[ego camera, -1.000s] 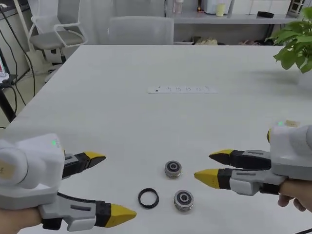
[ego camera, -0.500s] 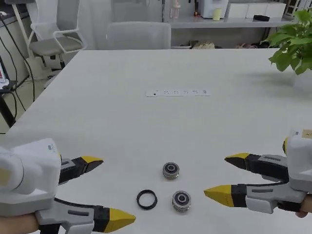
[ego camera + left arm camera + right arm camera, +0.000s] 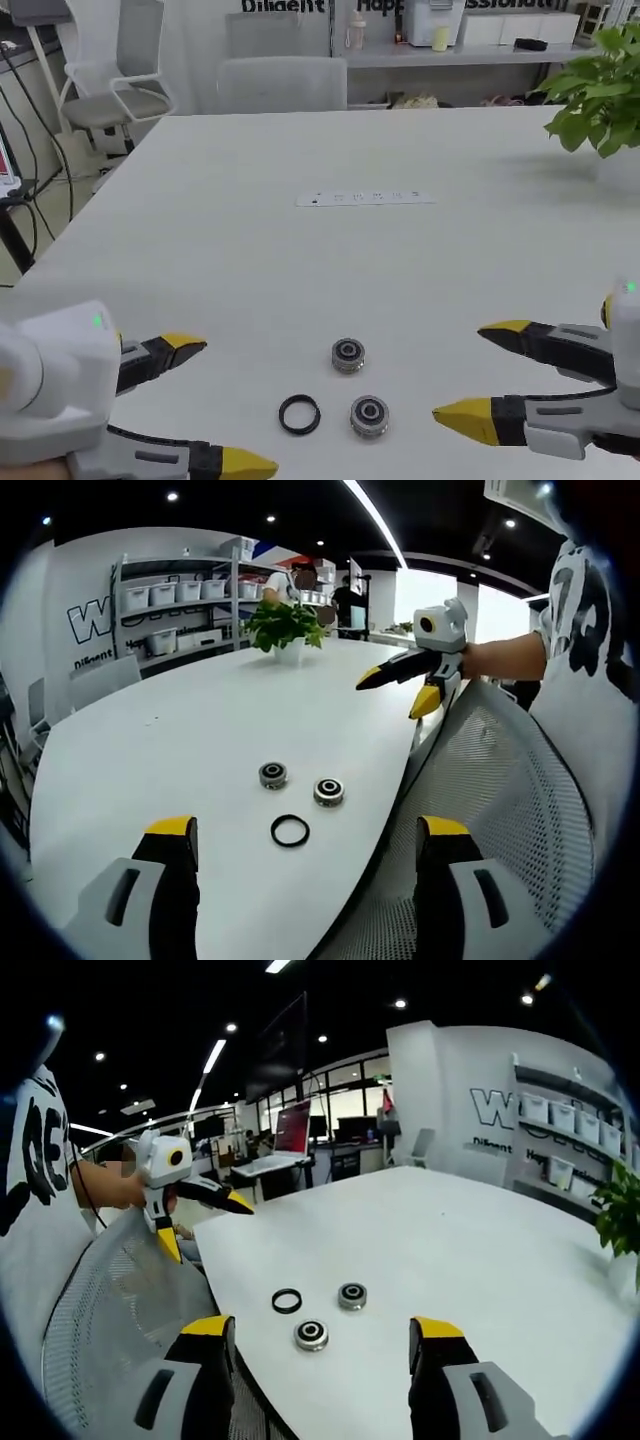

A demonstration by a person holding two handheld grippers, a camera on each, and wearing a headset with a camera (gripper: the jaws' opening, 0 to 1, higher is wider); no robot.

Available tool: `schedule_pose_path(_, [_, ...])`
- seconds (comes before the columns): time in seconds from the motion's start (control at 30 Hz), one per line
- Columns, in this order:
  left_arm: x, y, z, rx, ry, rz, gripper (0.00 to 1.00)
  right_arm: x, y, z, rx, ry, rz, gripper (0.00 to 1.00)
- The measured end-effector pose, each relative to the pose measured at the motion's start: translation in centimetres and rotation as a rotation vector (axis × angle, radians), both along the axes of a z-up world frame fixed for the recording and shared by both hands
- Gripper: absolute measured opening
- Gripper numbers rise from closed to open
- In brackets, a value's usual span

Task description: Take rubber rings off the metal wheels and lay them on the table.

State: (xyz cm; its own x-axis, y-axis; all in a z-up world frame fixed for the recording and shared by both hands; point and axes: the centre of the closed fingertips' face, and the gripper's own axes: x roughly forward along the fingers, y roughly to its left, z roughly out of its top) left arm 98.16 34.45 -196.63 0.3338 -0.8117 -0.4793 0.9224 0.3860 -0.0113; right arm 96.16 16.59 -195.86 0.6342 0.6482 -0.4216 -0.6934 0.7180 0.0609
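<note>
My right gripper (image 3: 467, 371) has drawn back from the metal wheels (image 3: 348, 355). One rubber ring (image 3: 299, 414) lies loose beside them on the table (image 3: 300, 260). Left gripper (image 3: 230, 405) and right flank them, jaws apart, ready to reach in.

The head view reads evenly bright to me: the white table (image 3: 250, 260) takes soft light from above, and the wheels (image 3: 348, 355) cast only faint, short shadows. In both gripper views I see ceiling spots (image 3: 401, 1003) and a strip light (image 3: 375, 522) glaring, and straight lines bow toward the edges. Everything looks sharp.
</note>
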Motion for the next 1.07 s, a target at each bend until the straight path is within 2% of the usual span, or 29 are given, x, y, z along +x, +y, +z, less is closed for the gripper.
schedule_pose_path(0.1, [-0.1,0.0,0.2,-0.014,0.006,0.007,0.89,0.0,-0.1,0.1,0.004,-0.005,0.001,0.70])
schedule_pose_path(0.3, [0.0,0.0,0.5,-0.013,0.002,0.017,0.89,-0.2,-0.4,0.2,-0.012,-0.021,0.000,0.72])
schedule_pose_path(0.5, [-0.2,-0.1,0.4,-0.020,0.006,0.030,0.89,-0.5,-0.5,0.0,-0.017,-0.015,0.002,0.74])
schedule_pose_path(1.07, [-0.6,0.1,0.3,-0.005,0.003,0.049,0.88,-0.9,-1.0,-0.1,-0.025,-0.028,0.006,0.76])
